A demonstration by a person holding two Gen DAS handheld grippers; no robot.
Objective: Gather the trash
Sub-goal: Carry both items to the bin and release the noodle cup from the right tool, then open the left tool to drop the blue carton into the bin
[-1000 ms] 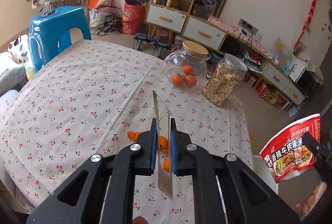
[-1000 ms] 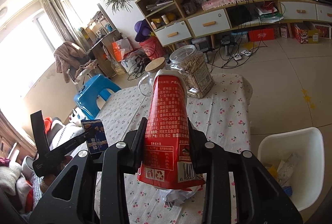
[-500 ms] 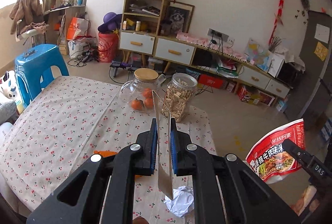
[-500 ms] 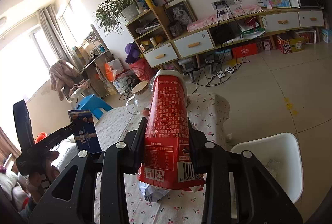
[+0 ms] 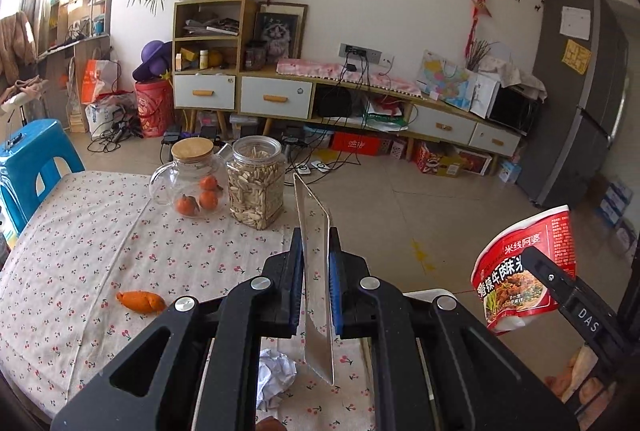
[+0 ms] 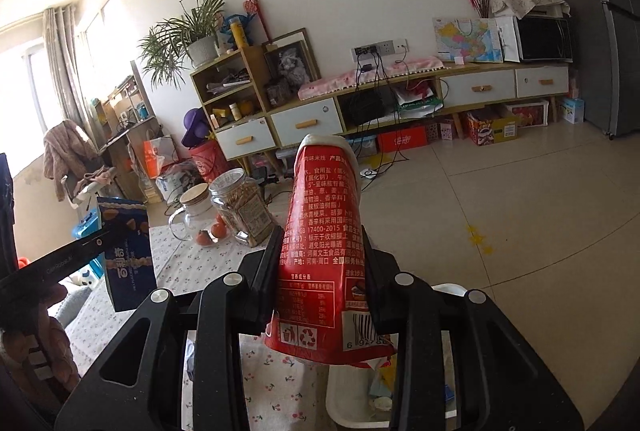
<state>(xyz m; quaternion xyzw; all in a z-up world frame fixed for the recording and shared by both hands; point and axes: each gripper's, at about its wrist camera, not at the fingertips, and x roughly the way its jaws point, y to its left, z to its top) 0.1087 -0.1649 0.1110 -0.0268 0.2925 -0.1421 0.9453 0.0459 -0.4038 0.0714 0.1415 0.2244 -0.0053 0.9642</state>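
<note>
The left hand-held gripper (image 5: pixel 316 267) was clenched on a flat blue snack box (image 6: pixel 127 251), seen edge-on in its own view as a thin silvery sheet standing upright between the blue pads. The right hand-held gripper (image 6: pixel 322 263) was grasping a squashed red noodle cup (image 6: pixel 324 255), its jaws pressed against both sides, the cup pointing away from the camera with its white rim at the far end. In the left view that same cup (image 5: pixel 524 275) hung off to the right, out past the edge of the worktop (image 5: pixel 80 239) and above the floor.

On the cherry-print cloth lay a piece of orange peel (image 5: pixel 141 301) at the near left and a crumpled ball of white paper (image 5: pixel 276 375) just below the left gripper's jaws. At the far edge stood a glass jug (image 5: pixel 188 179) with a wooden lid and small oranges inside, touching or just beside a glass jar of seeds (image 5: pixel 256 183) on its right.

Below the right gripper, a white bin (image 6: pixel 352 391) sat on the floor beside the worktop, with scraps inside it, mostly hidden by the gripper's body
</note>
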